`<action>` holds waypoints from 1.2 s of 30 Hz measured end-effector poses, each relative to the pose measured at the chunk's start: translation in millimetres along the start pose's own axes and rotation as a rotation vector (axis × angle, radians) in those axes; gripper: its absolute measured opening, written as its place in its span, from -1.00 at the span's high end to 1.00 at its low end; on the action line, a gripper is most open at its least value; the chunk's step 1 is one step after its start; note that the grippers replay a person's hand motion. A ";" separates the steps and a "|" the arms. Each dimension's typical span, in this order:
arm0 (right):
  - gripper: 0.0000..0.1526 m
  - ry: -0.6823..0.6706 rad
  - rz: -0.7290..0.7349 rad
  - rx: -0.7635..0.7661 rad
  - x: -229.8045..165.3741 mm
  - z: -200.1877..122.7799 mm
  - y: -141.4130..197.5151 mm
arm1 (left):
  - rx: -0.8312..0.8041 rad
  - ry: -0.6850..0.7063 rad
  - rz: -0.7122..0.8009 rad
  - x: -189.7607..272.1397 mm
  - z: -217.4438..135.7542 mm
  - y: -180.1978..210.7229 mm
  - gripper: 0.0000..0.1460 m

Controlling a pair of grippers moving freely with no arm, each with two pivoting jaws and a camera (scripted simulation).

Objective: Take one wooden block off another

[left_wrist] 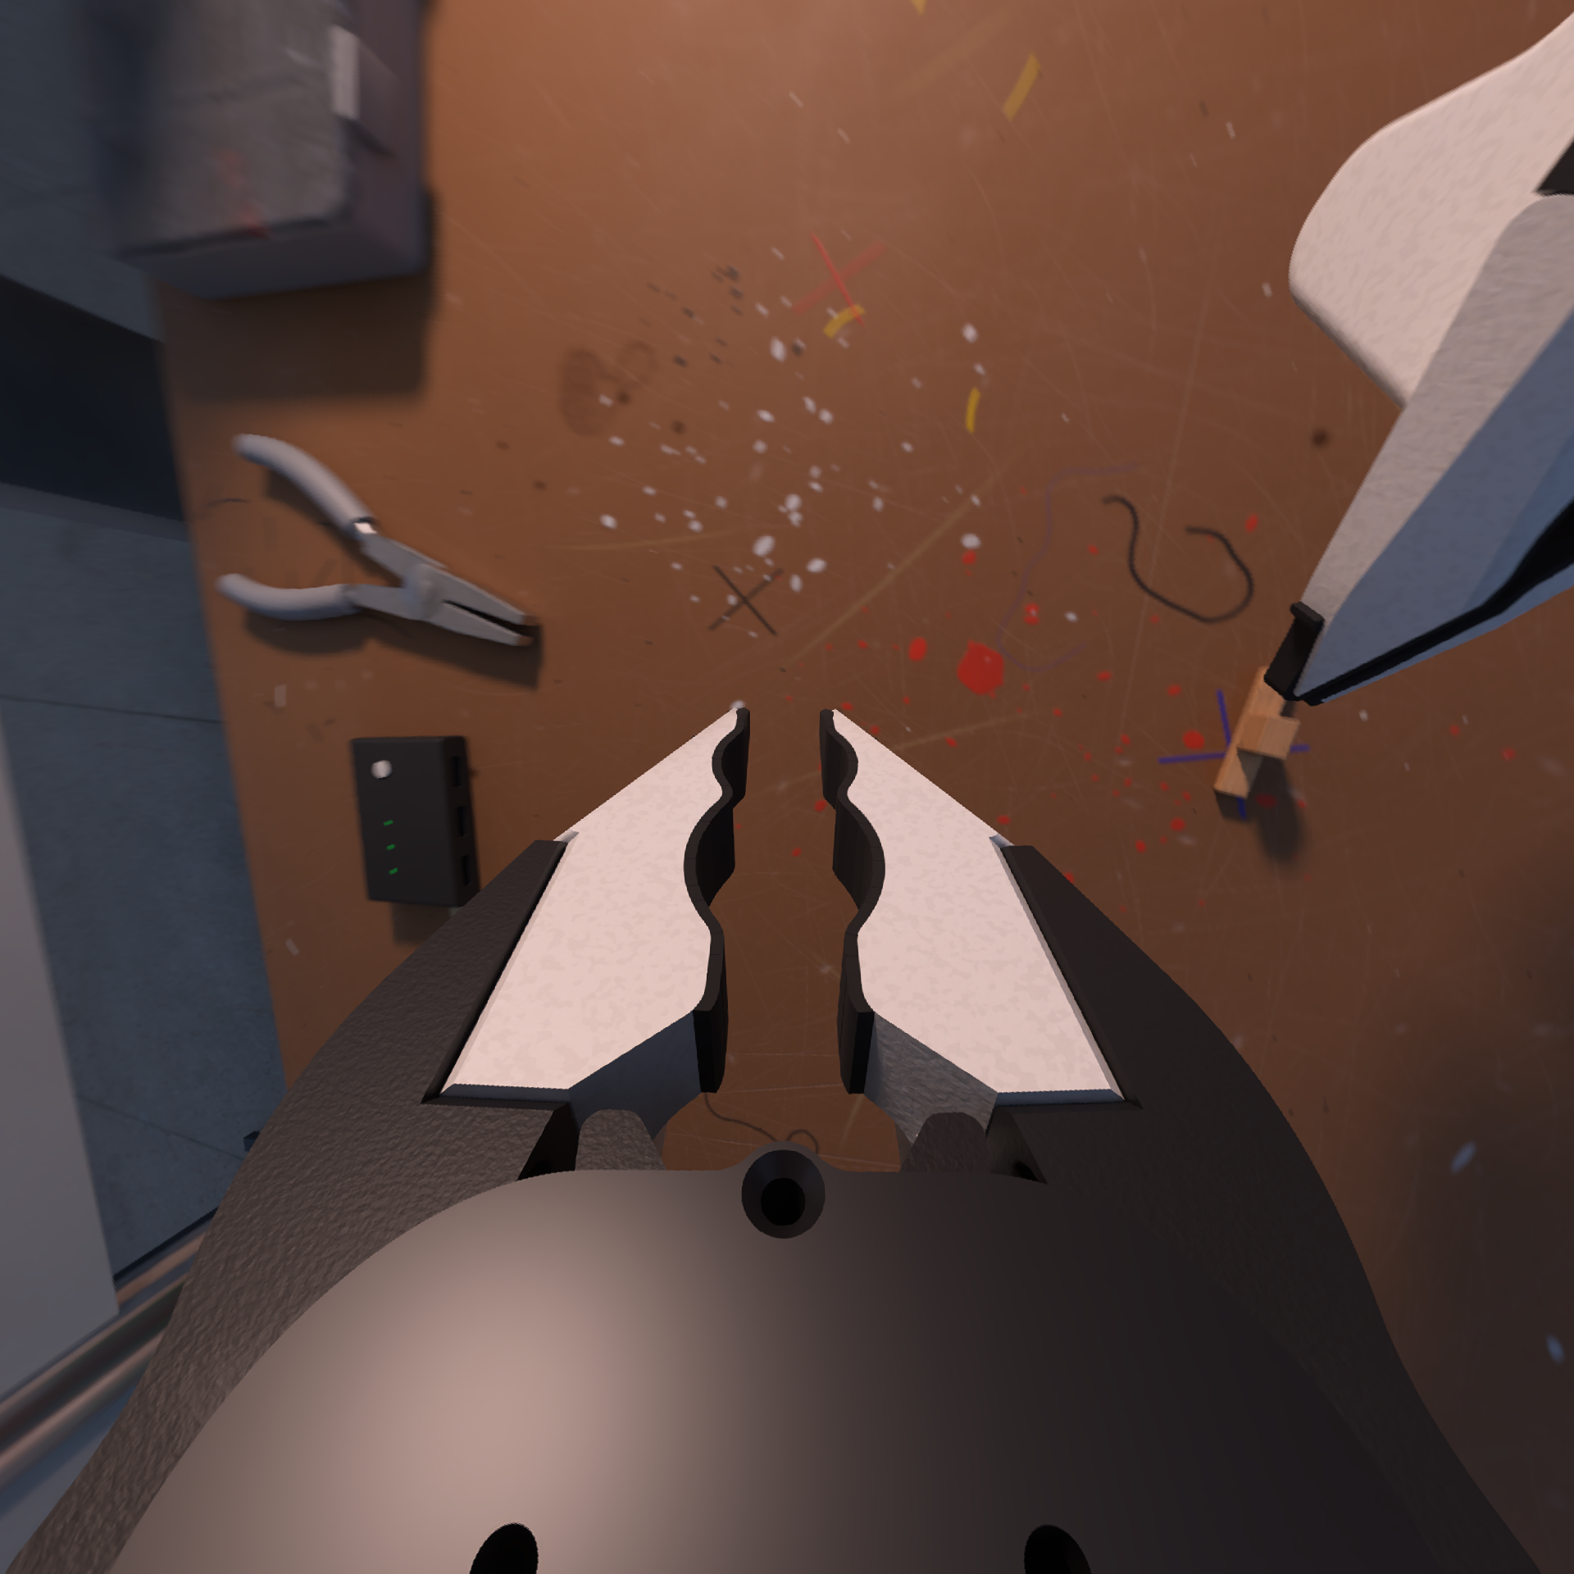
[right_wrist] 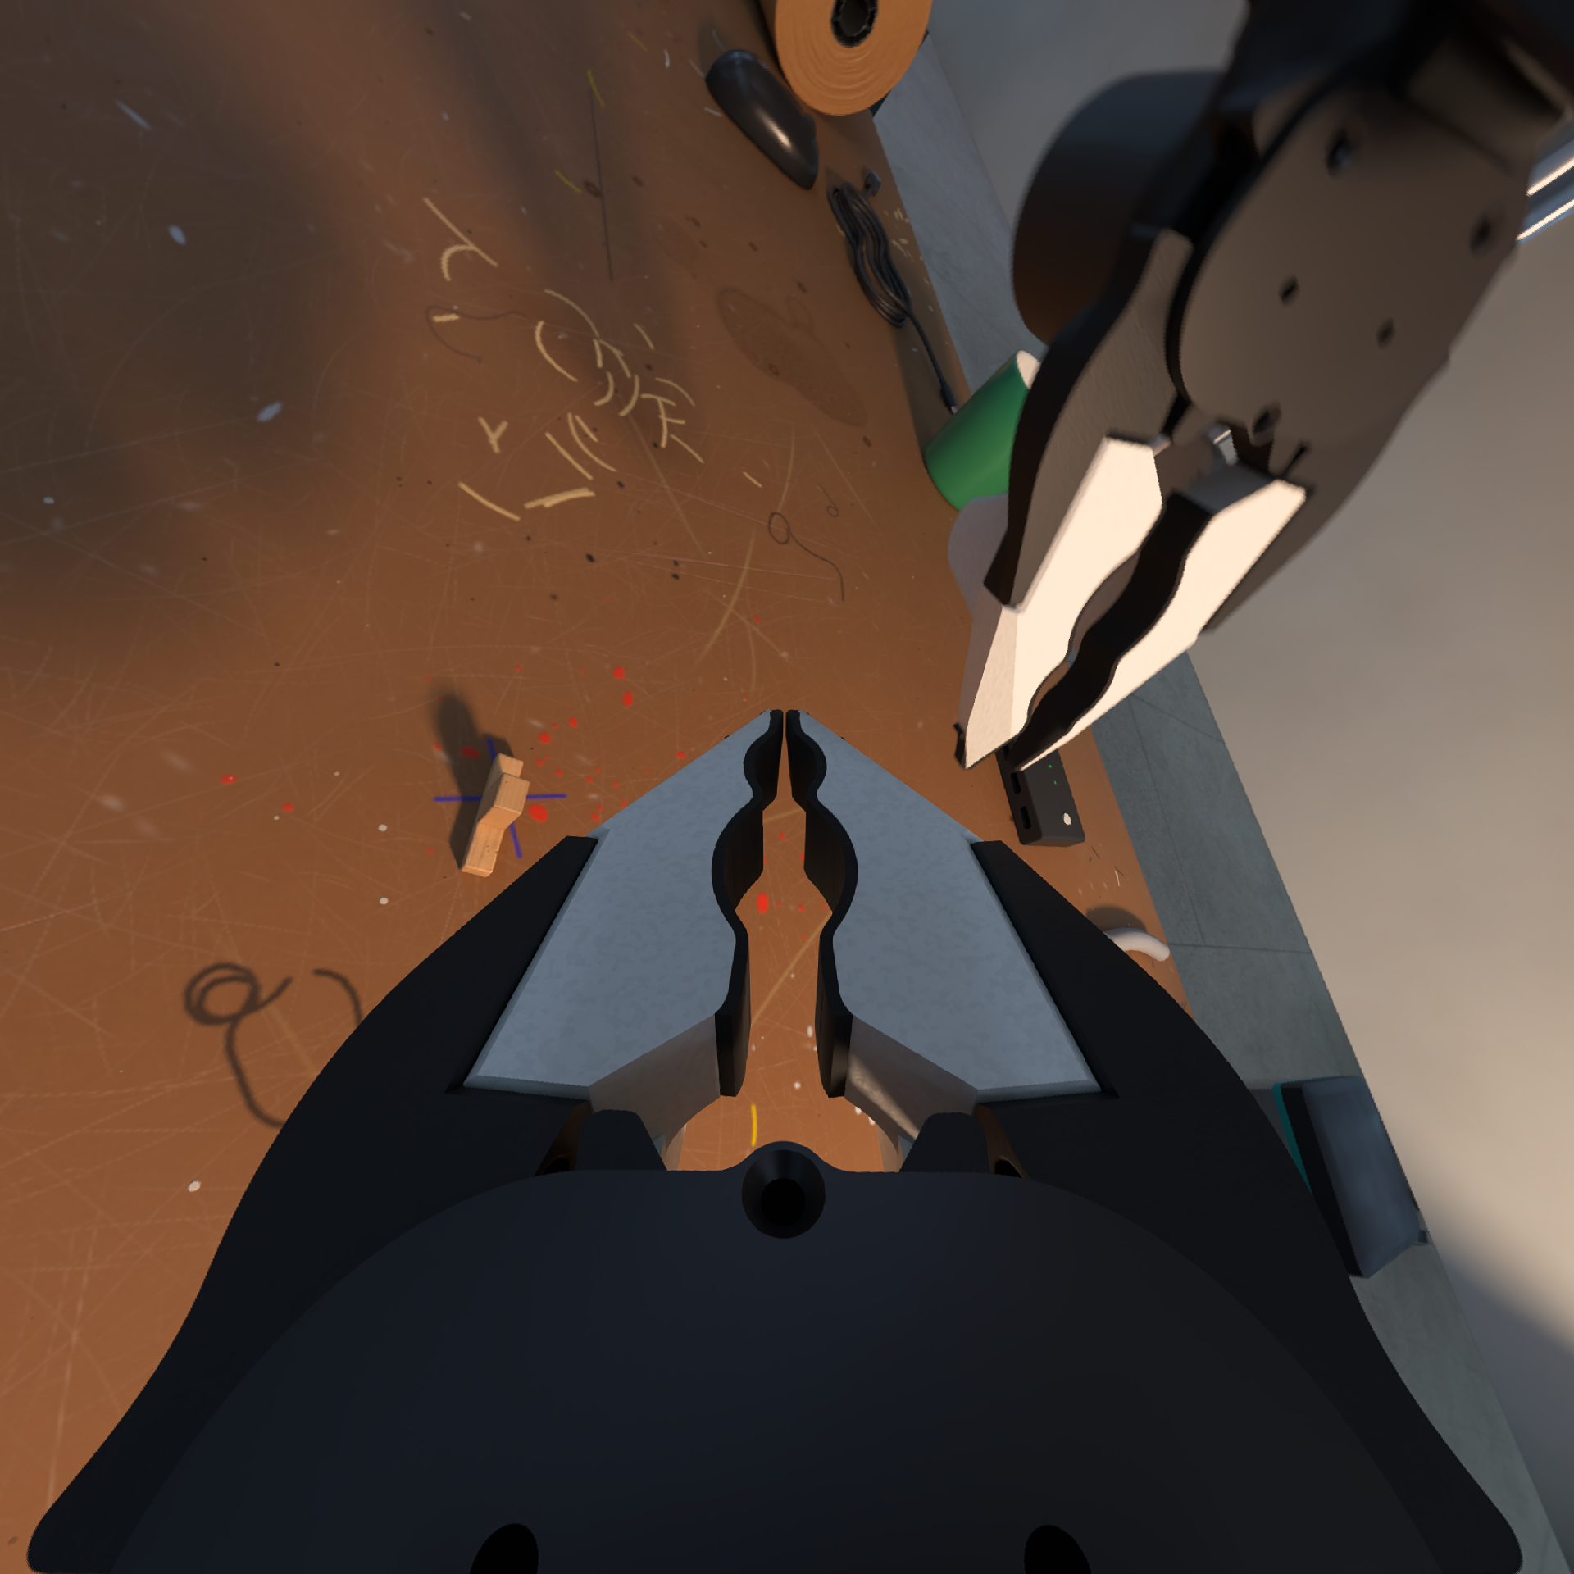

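Note:
Two light wooden blocks sit on the brown tabletop over a blue cross mark, a small block [left_wrist: 1275, 734] resting on a longer one [left_wrist: 1232, 779]. In the right wrist view the small block [right_wrist: 511, 788] and the long block [right_wrist: 484, 847] lie left of my fingers. My left gripper [left_wrist: 784, 715] is slightly open and empty, well to the left of the blocks; it also shows in the right wrist view [right_wrist: 1009, 754]. My right gripper [right_wrist: 784, 715] is shut and empty. In the left wrist view the right gripper [left_wrist: 1293, 673] hangs just above the blocks.
Grey pliers [left_wrist: 383, 571] and a black hub box [left_wrist: 417, 818] lie to the left, with a grey box [left_wrist: 255, 145] behind. A tape roll [right_wrist: 852, 51], a black mouse [right_wrist: 766, 111], a coiled cable [right_wrist: 877, 255] and a green cup [right_wrist: 979, 434] line the table edge.

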State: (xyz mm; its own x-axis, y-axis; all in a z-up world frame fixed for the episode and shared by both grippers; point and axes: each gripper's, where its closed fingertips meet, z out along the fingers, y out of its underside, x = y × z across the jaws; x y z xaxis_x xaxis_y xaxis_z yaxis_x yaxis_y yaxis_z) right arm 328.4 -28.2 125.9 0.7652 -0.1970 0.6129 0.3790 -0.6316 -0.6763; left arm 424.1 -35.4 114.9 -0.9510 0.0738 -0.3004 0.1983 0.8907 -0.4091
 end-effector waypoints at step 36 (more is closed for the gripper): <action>0.99 -0.305 0.421 0.143 -32.4 -10.4 13.9 | -0.115 -0.049 0.176 139.1 42.2 44.4 0.44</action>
State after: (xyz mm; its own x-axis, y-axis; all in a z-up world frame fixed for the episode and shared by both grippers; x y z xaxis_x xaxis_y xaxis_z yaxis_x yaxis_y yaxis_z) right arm 303.5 -38.4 100.9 0.9746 -0.1709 0.1448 0.0580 -0.4321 -0.9000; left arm 310.6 -4.6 18.6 -0.8909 0.2132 -0.4010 0.3292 0.9114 -0.2469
